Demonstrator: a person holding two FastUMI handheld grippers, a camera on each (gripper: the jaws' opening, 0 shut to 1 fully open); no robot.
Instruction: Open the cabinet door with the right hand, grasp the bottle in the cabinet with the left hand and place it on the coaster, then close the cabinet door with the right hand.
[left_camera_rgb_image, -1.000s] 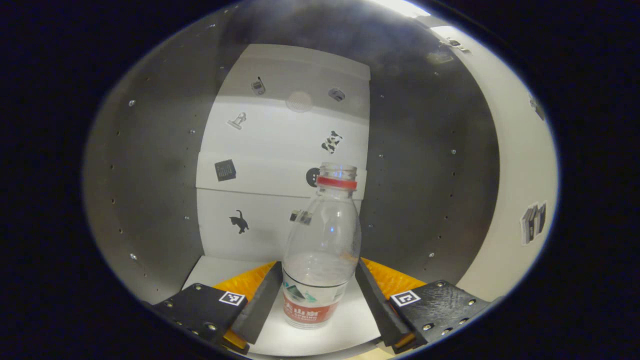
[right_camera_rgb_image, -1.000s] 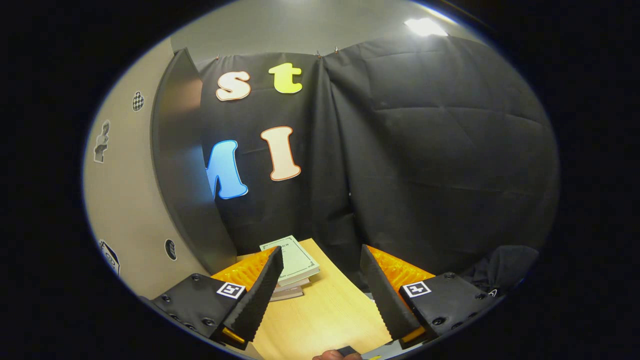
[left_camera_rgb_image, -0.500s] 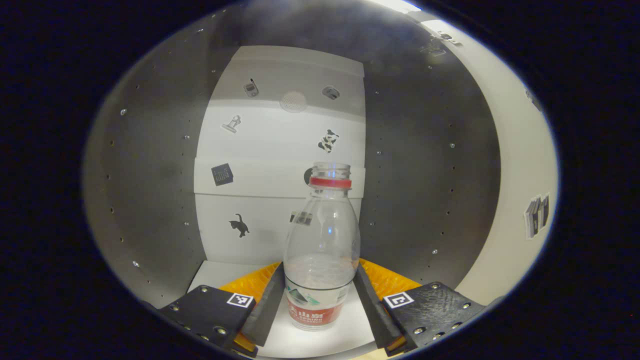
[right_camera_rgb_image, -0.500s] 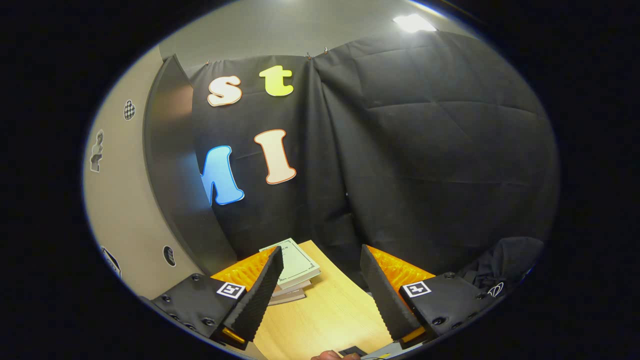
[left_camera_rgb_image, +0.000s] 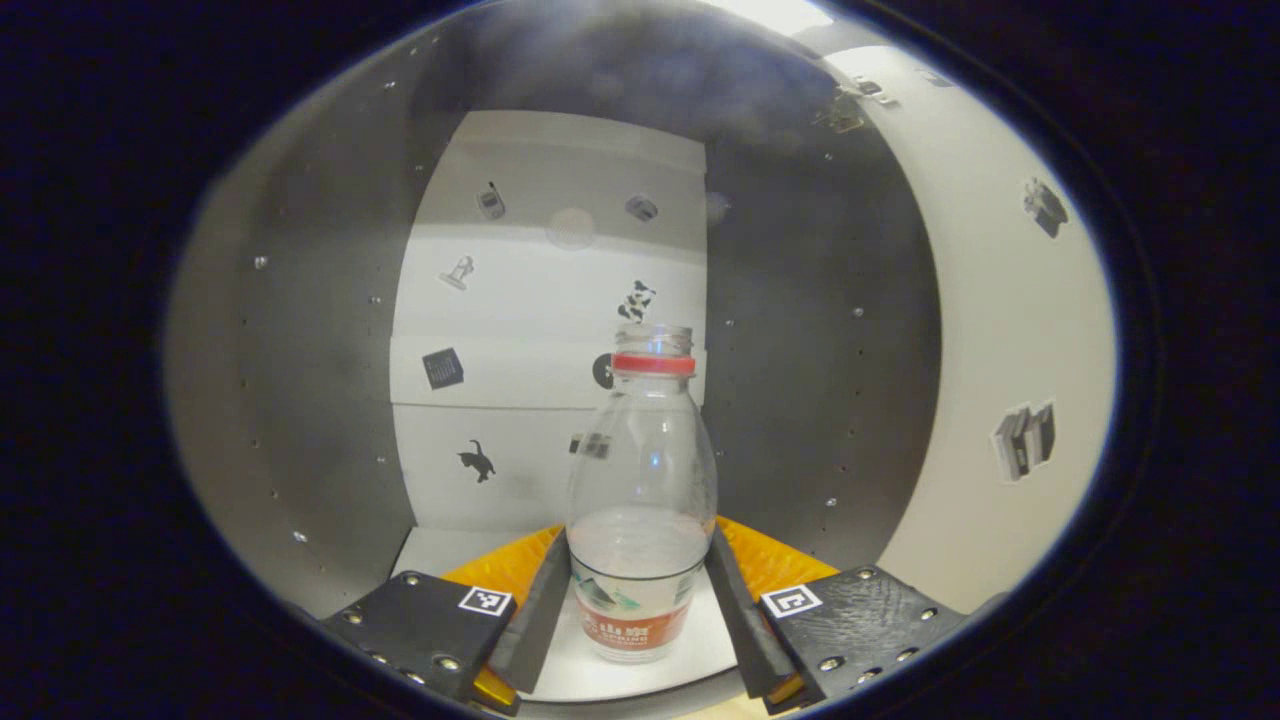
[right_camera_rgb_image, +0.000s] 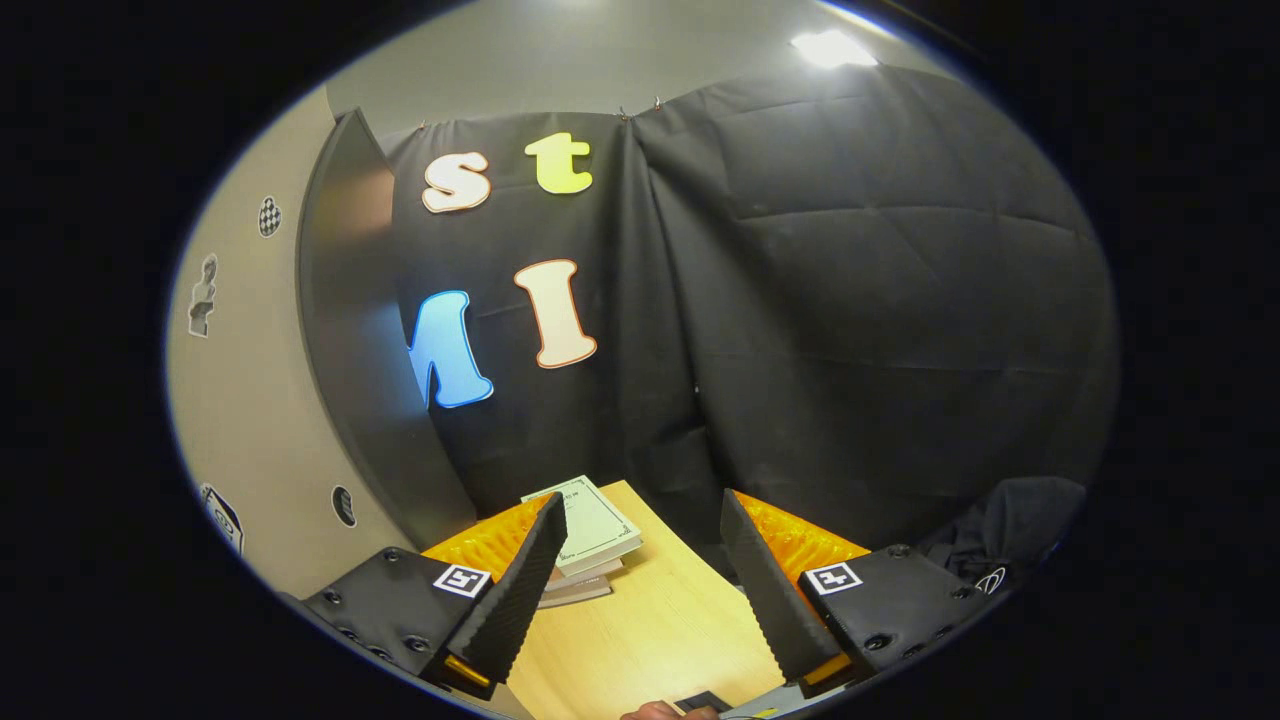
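While the door (right_camera_rgb_image: 255, 400) stands open, L gripper (left_camera_rgb_image: 637, 610) clamps the bottle (left_camera_rgb_image: 640, 500) low, inside the cabinet (left_camera_rgb_image: 310, 400). R gripper (right_camera_rgb_image: 640, 580) hangs open w/ nothing in it. Risk: low grip may tip the bottle on exit.

Each claw (left_camera_rgb_image: 638, 640) (right_camera_rgb_image: 640, 590) — textured block bodies with screws, square coded markers, ribbed fingers.

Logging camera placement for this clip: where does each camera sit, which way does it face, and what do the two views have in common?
Left gripper view: rides the left gripper, facing into the open cabinet; its jaws press both sides of the bottle.
Right gripper view: rides the right gripper, facing the booth's black cloth wall over a wooden table with stacked books; jaws apart, a fingertip at the bottom edge.
Shared: the pale cabinet door with stickers.
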